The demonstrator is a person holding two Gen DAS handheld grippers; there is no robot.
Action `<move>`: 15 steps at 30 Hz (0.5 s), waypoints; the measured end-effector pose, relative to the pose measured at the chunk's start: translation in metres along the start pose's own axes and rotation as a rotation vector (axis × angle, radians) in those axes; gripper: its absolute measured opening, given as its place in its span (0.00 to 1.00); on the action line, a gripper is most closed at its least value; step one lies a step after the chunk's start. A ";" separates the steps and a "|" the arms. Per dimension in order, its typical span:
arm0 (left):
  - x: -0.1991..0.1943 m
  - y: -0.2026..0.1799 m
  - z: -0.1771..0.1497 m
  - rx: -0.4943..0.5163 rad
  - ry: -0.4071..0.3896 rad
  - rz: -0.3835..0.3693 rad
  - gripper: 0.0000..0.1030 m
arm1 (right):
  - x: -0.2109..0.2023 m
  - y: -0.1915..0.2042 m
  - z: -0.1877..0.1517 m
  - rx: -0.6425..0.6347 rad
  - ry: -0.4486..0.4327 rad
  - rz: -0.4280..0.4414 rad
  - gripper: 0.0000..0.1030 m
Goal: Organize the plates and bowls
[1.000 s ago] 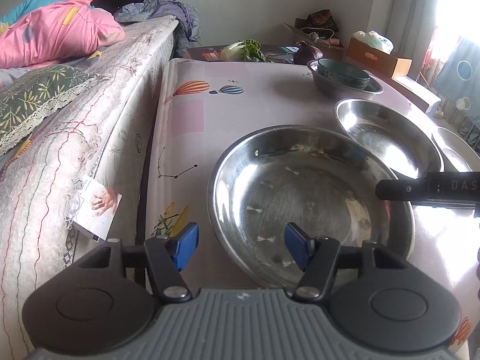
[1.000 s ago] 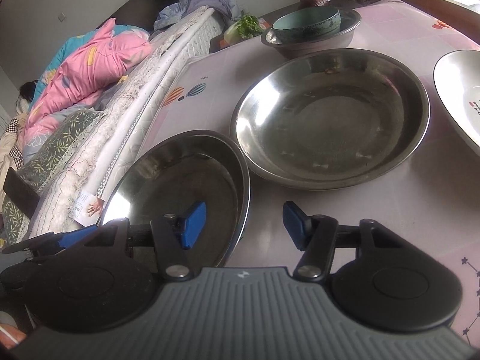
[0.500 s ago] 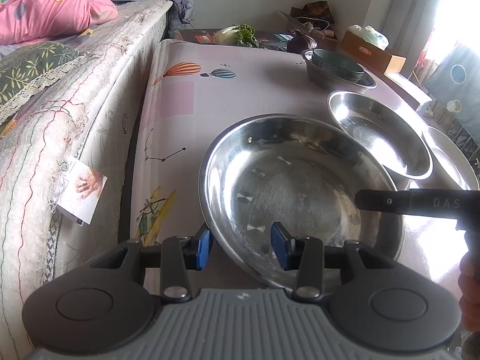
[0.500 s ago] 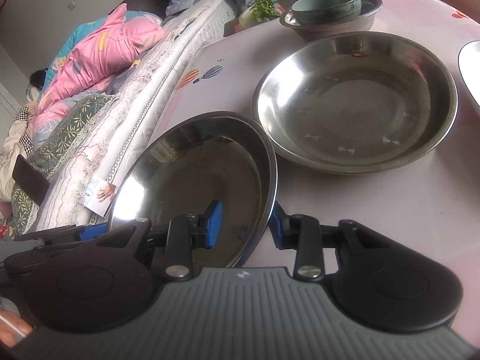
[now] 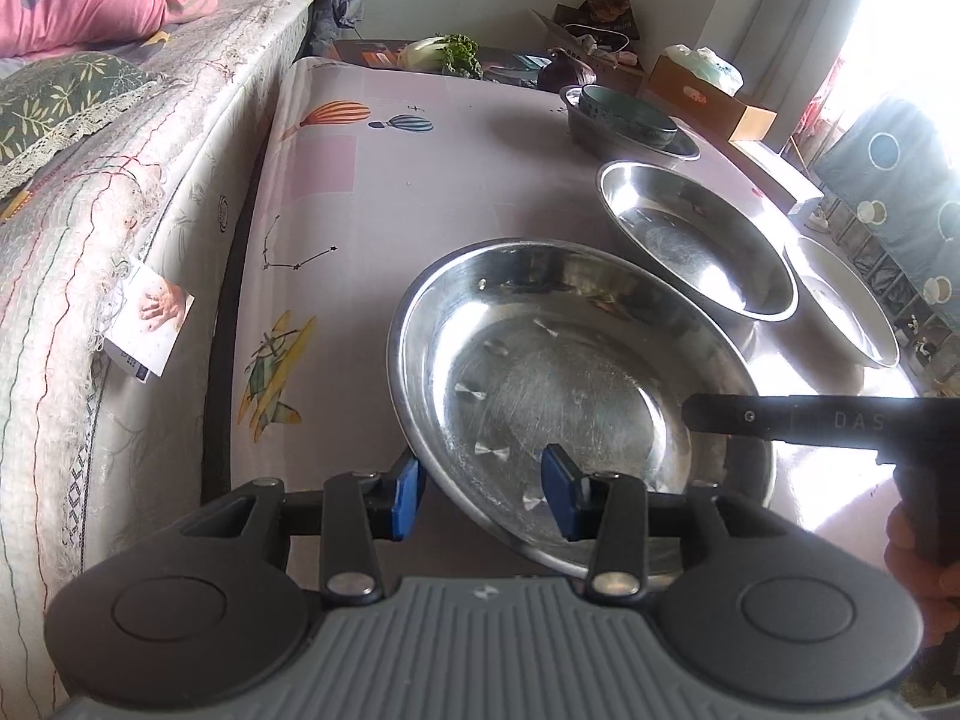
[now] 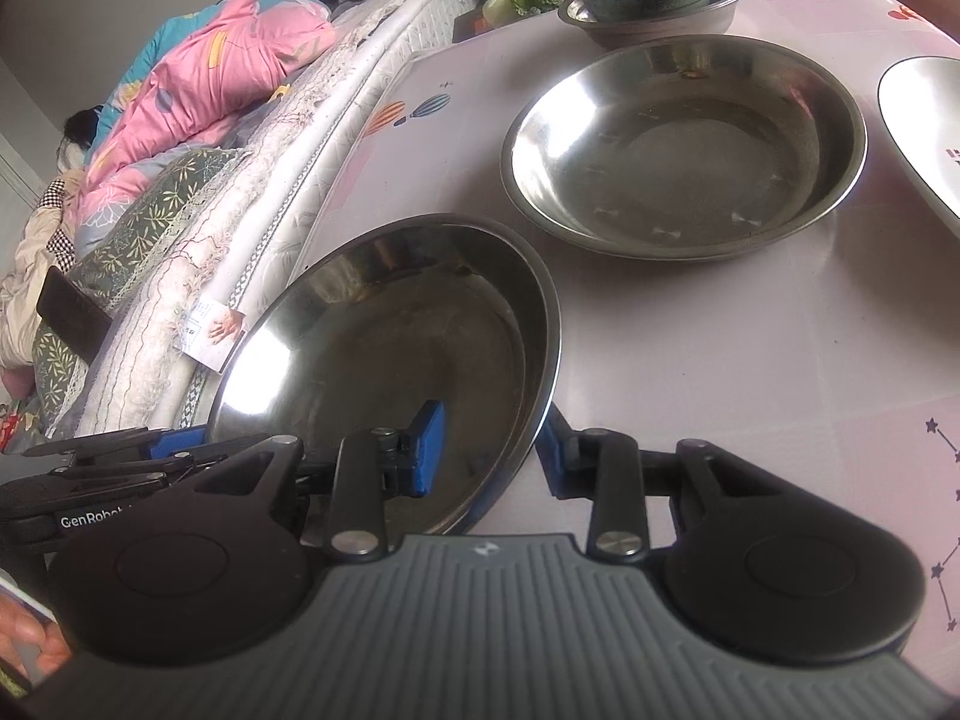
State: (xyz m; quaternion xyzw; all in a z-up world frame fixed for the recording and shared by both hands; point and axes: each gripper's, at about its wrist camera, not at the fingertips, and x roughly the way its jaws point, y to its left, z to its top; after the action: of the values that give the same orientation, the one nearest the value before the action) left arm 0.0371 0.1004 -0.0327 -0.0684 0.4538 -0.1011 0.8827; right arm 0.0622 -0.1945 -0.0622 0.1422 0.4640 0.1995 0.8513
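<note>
Both grippers pinched 1 big steel dish (image 5: 576, 396): the left gripper (image 5: 483, 495) on its near-left rim, the right gripper (image 6: 489, 450) on its right rim.

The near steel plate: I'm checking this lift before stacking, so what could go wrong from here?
Both grippers pinch only the thin rim of the near steel plate, the left gripper and right gripper on opposite sides, so it could slip or tilt. It sits tilted by the table edge and might drop. Swinging it could knock the second steel plate.
</note>
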 end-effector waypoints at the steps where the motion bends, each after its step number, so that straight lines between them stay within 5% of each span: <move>1: 0.000 -0.001 -0.002 0.002 0.005 -0.003 0.42 | -0.002 -0.001 -0.002 0.001 0.000 -0.002 0.31; 15: 0.001 -0.014 -0.013 0.031 0.037 -0.035 0.42 | -0.010 -0.008 -0.011 0.004 -0.016 -0.034 0.33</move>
State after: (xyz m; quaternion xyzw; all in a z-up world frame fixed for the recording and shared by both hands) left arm 0.0254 0.0866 -0.0384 -0.0606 0.4671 -0.1249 0.8733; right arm 0.0493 -0.2059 -0.0643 0.1379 0.4599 0.1829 0.8579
